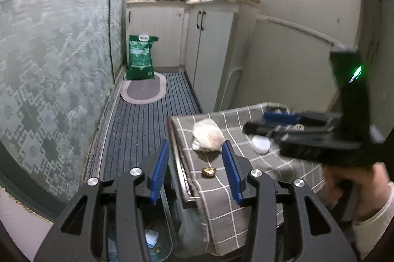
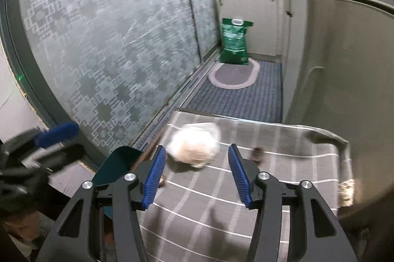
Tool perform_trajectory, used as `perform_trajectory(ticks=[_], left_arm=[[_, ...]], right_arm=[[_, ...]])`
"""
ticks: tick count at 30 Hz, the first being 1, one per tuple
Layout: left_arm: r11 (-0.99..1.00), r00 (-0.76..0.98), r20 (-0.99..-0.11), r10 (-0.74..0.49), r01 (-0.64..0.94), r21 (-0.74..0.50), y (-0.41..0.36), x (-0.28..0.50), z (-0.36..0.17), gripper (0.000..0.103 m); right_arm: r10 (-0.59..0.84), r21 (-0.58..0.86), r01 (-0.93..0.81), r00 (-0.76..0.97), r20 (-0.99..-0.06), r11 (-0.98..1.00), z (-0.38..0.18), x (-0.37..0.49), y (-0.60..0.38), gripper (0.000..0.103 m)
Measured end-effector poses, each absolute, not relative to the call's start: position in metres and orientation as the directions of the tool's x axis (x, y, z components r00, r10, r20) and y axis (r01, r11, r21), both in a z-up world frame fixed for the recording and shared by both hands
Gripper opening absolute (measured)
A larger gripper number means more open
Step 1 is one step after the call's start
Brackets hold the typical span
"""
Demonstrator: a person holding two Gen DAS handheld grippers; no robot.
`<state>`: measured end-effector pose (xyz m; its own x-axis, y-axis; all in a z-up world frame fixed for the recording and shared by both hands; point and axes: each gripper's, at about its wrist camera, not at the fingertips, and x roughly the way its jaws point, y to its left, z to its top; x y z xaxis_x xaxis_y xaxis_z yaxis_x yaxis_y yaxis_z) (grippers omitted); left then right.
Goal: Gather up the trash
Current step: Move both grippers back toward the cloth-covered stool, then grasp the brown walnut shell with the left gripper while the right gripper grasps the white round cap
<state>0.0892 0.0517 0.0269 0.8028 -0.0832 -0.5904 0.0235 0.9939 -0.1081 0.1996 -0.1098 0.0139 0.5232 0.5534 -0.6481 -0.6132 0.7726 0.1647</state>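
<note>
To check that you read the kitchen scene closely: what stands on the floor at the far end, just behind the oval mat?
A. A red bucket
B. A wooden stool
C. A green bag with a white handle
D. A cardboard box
C: a green bag with a white handle at its top stands upright against the cabinets, at the far edge of the oval mat.

No legible text on anything

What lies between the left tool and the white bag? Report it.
A small gold wrapper on the cloth, seen in the left wrist view.
</note>
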Motion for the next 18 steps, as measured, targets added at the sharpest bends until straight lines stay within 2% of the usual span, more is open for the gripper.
perform_trajectory(ticks=[7,9,15,18], left_arm=[[0.999,0.731,-0.68,-0.051,0.04,-0.032,0.024,0.114,-0.013,0.043],[0.999,0.716,-0.697,-0.048,0.041,-0.027,0.021,0.12,-0.022,0.038],[1.0,0.686,-0.728,-0.026,0.027,-0.01,0.018,0.133,-0.038,0.036],[1.0,0.672,-0.74,-0.022,0.028,-0.004,0.014,0.138,-0.043,0.03]], right_arm=[[0.538,0.179,-0.576,0.545,-0.643,0.798,0.012,0.207,-0.146,0.052],[0.534,0.181,-0.569,0.547,-0.645,0.802,0.01,0.208,-0.155,0.052],[0.524,0.187,-0.553,0.549,-0.651,0.812,0.006,0.209,-0.176,0.052],[0.517,0.18,-0.549,0.555,-0.651,0.816,0.005,0.209,-0.181,0.052]])
